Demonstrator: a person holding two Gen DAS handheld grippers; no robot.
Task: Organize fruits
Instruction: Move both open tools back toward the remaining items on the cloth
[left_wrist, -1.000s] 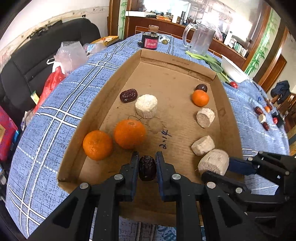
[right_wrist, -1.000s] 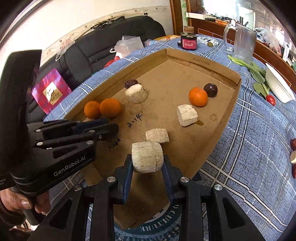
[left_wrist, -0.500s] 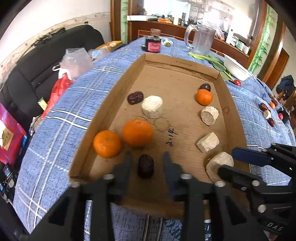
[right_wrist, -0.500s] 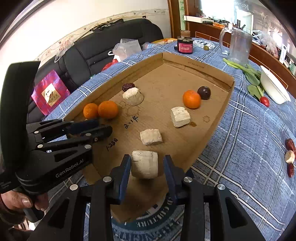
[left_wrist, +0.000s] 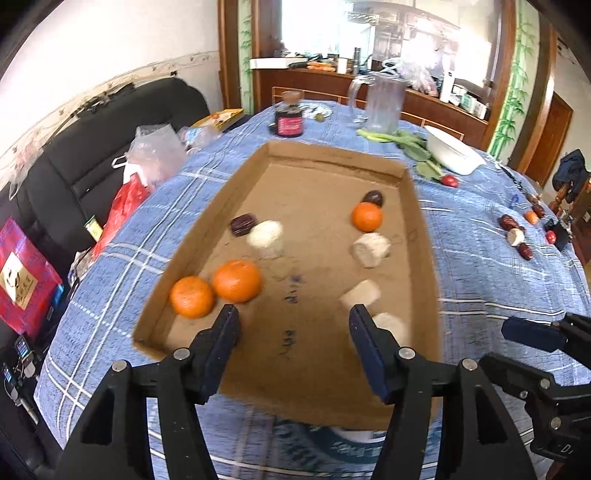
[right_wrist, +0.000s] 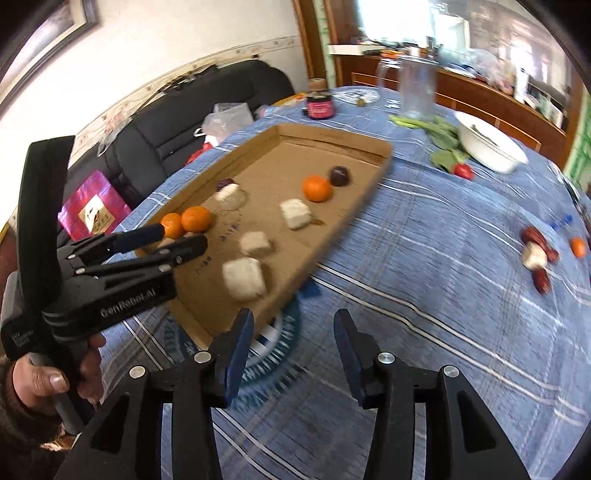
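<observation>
Both tools are empty, their jaws spreading apart with nothing between the pads. From its own camera the left tool (left_wrist: 293, 321) hangs over the near end of the shallow brown cardboard tray (left_wrist: 332, 158), its black fingers with dark blue pads framing bare board with blurred handwriting. The right tool (right_wrist: 293, 325) hovers over the blue-and-white checked cloth of the desk (right_wrist: 443, 240), just off the tray's near corner.

Inside the tray, two round, dimpled oranges (left_wrist: 214, 290) touch each other at about 10 o'clock from the left tool. Beyond them a wrinkled dark red date (left_wrist: 242, 224) lies against a pale, rough, stubby cylinder of fruit (left_wrist: 266, 233). Along the 1 o'clock side sit three more pale chunks (left_wrist: 371, 249), then a third orange (left_wrist: 366, 216) touching a smooth dark purple round fruit (left_wrist: 373, 198).

At 2 o'clock from the right tool, well apart from the tray, loose red dates and a pale piece (right_wrist: 535, 254) lie on the cloth.

A hand (right_wrist: 51, 380) grips the left tool's handle.
</observation>
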